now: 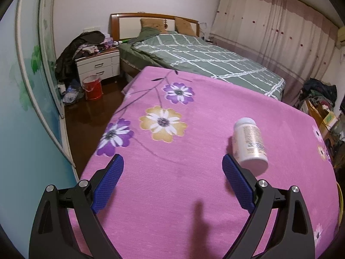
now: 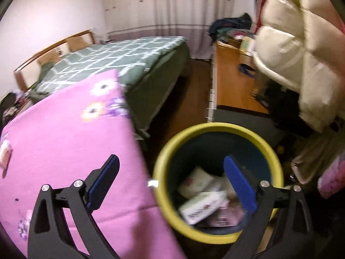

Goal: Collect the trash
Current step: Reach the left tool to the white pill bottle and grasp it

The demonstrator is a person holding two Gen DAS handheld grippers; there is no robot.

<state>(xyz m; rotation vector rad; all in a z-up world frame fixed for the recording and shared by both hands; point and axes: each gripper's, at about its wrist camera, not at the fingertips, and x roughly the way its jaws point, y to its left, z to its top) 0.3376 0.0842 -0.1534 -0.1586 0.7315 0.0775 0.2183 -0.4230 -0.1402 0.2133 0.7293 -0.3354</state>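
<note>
A white plastic bottle [image 1: 250, 143] with a printed label lies on its side on the pink flowered cloth [image 1: 183, 183]. My left gripper [image 1: 172, 168] is open and empty above the cloth; the bottle lies just beyond its right finger [image 1: 236, 180]. My right gripper [image 2: 171, 168] is open and empty, above the gap between the pink cloth [image 2: 64, 151] and a yellow-rimmed bin [image 2: 159, 172]. Its right finger [image 2: 239, 183] is over the bin's mouth. The bin holds several white and pink packets [image 2: 202, 207].
A green checked bed [image 1: 204, 60] stands beyond the pink surface. A white nightstand [image 1: 99, 64] piled with clothes and a red bucket [image 1: 92, 87] stand far left. A wooden desk [image 2: 232, 82] and a cream padded jacket [image 2: 301, 49] are right of the bin.
</note>
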